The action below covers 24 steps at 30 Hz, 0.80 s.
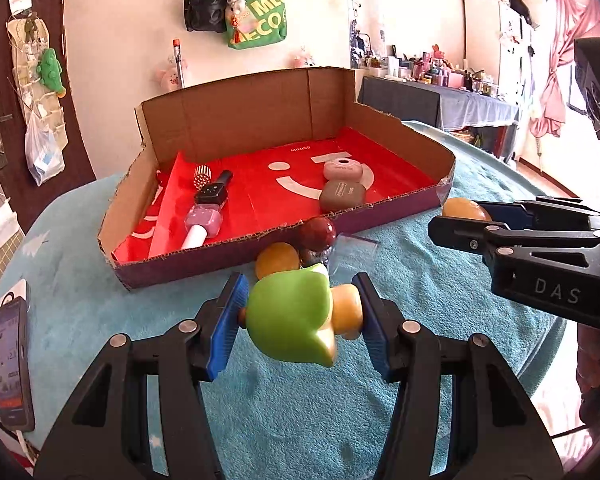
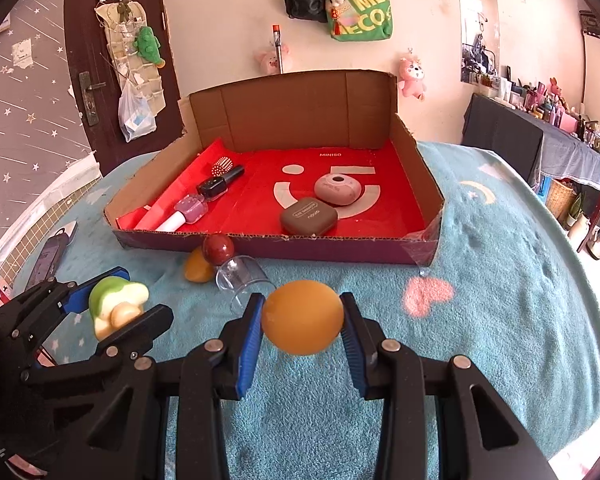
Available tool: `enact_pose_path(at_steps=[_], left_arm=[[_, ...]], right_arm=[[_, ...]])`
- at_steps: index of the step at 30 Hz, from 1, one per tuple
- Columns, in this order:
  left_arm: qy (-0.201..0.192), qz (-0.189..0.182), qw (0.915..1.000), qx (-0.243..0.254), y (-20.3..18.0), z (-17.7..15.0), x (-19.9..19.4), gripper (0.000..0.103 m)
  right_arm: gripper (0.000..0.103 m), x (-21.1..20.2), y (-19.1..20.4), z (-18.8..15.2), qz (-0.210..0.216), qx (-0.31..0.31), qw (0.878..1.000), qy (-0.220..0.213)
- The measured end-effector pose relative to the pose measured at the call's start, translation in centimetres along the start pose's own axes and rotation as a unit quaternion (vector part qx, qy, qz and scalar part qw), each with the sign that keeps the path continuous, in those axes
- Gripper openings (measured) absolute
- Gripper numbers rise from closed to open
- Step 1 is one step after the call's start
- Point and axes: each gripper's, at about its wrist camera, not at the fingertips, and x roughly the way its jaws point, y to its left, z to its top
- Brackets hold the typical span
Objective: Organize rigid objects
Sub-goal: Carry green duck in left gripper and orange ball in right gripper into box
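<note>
Phone [image 1: 12, 364] cut off by left edge, clear cup [image 2: 242, 278] half behind orange ball [image 2: 302, 317]

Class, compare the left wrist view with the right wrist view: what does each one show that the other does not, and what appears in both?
Only the left wrist view shows the phone face-on, its screen lit, at the table's left edge.

Only the right wrist view shows the pink heart on the blue towel and the starry wall.

Both show the cardboard box with its nail polish bottles and compact cases, the left gripper shut on the green toy, and the right gripper shut on the orange ball.
</note>
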Motion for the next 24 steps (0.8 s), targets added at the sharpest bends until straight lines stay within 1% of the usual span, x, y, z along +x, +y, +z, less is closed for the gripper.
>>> enact_pose_path(at_steps=[5,10,16,18,22,24], left_arm=[[-0.003,-0.017,0.9998,0.002,0.8,1.0,0.3,0.052],[0.000,-0.045,0.9989,0.008,1.5,1.2,0.4,0.052],[-0.004,-0.069,0.9976,0.001,3.1,2.2,0.4,0.052],[-0.002,-0.071,0.9975,-0.001,3.7,2.5,0.6,0.052],[0.002,-0.060,0.9982,0.004,4.7,3.0,1.0,0.052],[0.002,-0.064,0.9980,-0.001,5.1,3.0,1.1,0.052]], right_arm=[[0.040,-0.3,-0.4,1.1,-0.001,-0.003,1.000,-0.018],[0.040,-0.2,-0.8,1.8,0.004,-0.004,1.000,-0.022],[0.040,-0.3,-0.9,2.5,0.011,-0.014,0.999,-0.031],[0.040,-0.1,-1.0,2.8,0.019,-0.014,0.999,-0.030],[0.040,0.4,-1.4,3.5,0.036,-0.011,0.999,-0.026],[0.040,0.6,-1.5,3.8,0.040,-0.012,0.999,-0.025]])
